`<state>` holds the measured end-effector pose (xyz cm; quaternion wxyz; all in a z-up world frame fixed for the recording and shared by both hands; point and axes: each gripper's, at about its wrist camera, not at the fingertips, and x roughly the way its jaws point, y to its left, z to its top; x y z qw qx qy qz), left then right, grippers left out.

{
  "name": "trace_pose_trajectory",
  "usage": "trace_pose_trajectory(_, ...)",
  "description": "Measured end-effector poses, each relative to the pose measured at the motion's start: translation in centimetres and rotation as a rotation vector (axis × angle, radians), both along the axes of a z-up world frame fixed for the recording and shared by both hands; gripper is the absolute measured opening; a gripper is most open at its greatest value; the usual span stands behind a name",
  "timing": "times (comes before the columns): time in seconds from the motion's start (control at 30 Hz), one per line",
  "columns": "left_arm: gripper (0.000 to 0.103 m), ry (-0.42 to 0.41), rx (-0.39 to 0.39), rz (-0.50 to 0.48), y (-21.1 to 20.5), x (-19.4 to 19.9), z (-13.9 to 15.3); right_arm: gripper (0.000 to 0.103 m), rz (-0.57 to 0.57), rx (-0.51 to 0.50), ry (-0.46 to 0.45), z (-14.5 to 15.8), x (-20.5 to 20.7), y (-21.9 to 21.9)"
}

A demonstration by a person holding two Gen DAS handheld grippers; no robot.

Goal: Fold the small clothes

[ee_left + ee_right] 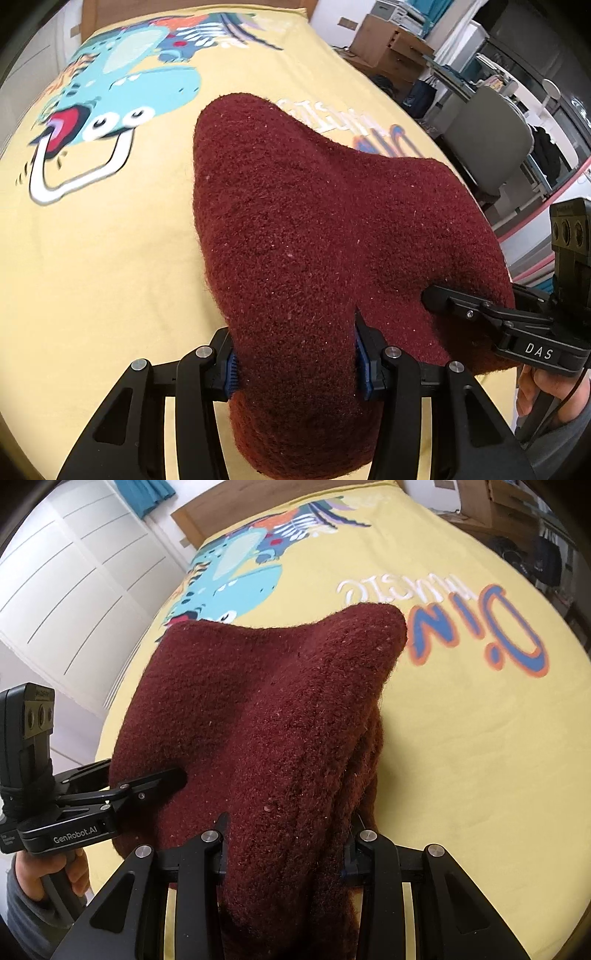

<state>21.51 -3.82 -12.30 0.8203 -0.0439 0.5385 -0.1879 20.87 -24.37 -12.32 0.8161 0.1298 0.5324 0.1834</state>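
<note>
A dark red knitted garment (314,229) is held up above a yellow bedspread (110,258), stretched between my two grippers. My left gripper (295,365) is shut on its near left edge; it also shows from the side in the right wrist view (173,775). My right gripper (284,845) is shut on the near right edge of the garment (266,709); it shows in the left wrist view (436,299). The far part of the garment droops toward the bed.
The yellow bedspread (461,757) carries a cartoon dinosaur print (122,85) and lettering (480,627). White wardrobe doors (74,590) stand left of the bed. Cardboard boxes (388,44) and a grey chair (487,129) stand on the right.
</note>
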Motion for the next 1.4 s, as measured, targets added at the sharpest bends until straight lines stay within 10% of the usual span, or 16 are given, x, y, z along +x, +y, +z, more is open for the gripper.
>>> trace_pose_trajectory(0.3,0.058,0.094,0.036,0.07,2.4,-0.1,-5.9,0.052,-0.023,-0.042,0.114,-7.0,-0.1,1.9)
trace_pose_trajectory(0.57,0.074,0.141,0.049,0.142,3.8,-0.1,-4.9,0.079,0.004,-0.168,0.066,-5.4,0.5,1.9)
trace_pose_trajectory(0.7,0.102,0.098,0.103,0.144,3.8,-0.9,-2.9,0.083,0.016,-0.241,0.019,-3.5,-0.5,1.6)
trace_pose_trajectory(0.9,0.102,0.054,0.168,0.17,4.6,-3.3,-2.7,0.102,0.045,-0.277,-0.014,-3.2,-2.5,1.3)
trace_pose_trajectory(1.4,0.103,-0.008,0.204,0.185,4.8,-4.3,-7.2,0.102,0.013,-0.314,-0.003,-8.0,-2.3,-1.7)
